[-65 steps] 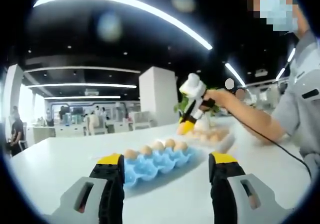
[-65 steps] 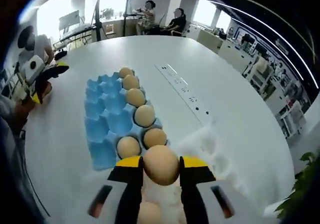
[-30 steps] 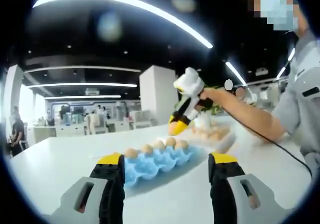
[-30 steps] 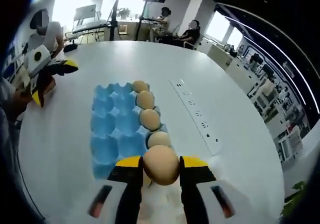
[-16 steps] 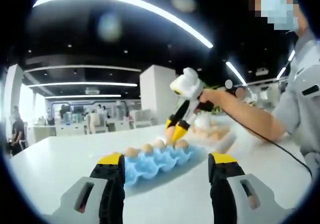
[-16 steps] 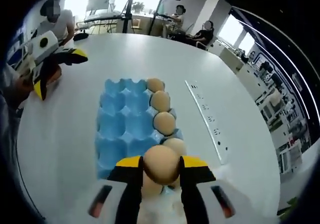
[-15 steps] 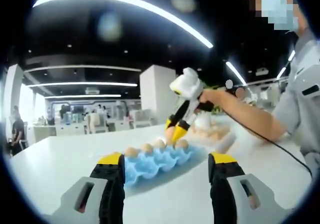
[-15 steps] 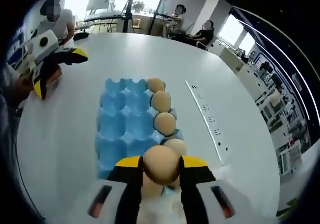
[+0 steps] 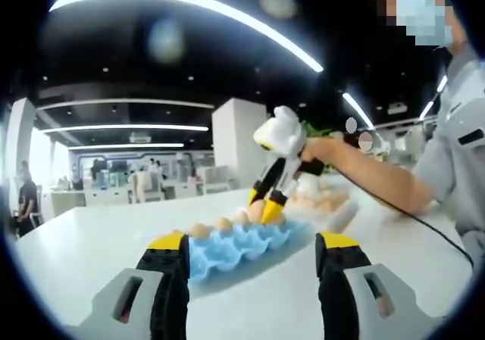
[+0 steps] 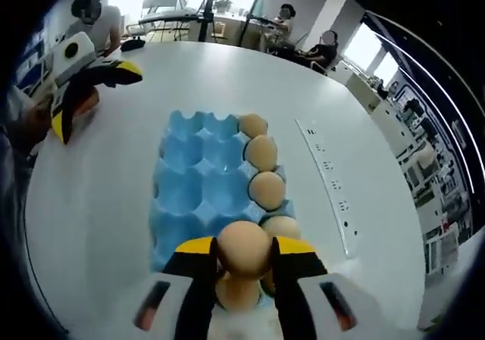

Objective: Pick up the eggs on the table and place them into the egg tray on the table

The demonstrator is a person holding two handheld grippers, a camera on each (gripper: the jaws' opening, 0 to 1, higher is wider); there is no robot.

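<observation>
The right tool (image 10: 244,254) is closed on a brown egg (image 10: 243,249), gripped between its two yellow-tipped jaws and held over the near end of the blue egg tray (image 10: 186,196) that lies on the white counter (image 10: 106,204). In the right gripper view, a row of eggs (image 10: 266,191) fills the cups along the tray's right side, and one more egg sits in a cup directly below the held one; the remaining cups are bare blue. A long power strip (image 10: 327,196) lies on the counter just beside the tray's right edge. The left tool (image 10: 87,86) appears at the upper left of that view, held in a hand (image 10: 26,128) and resting apart from the tray. In the left gripper view, the left tool (image 9: 254,245) has its jaws spread wide with nothing between them, low over the counter (image 9: 83,241). Beyond them sits the egg tray (image 9: 235,243), and the right tool (image 9: 261,202) points down at its far end with the egg (image 9: 258,210) between its tips, held by a person's hand (image 9: 322,152). Behind it lies a pale tray of more eggs (image 9: 322,198), blurred. People sit at desks in the background.
</observation>
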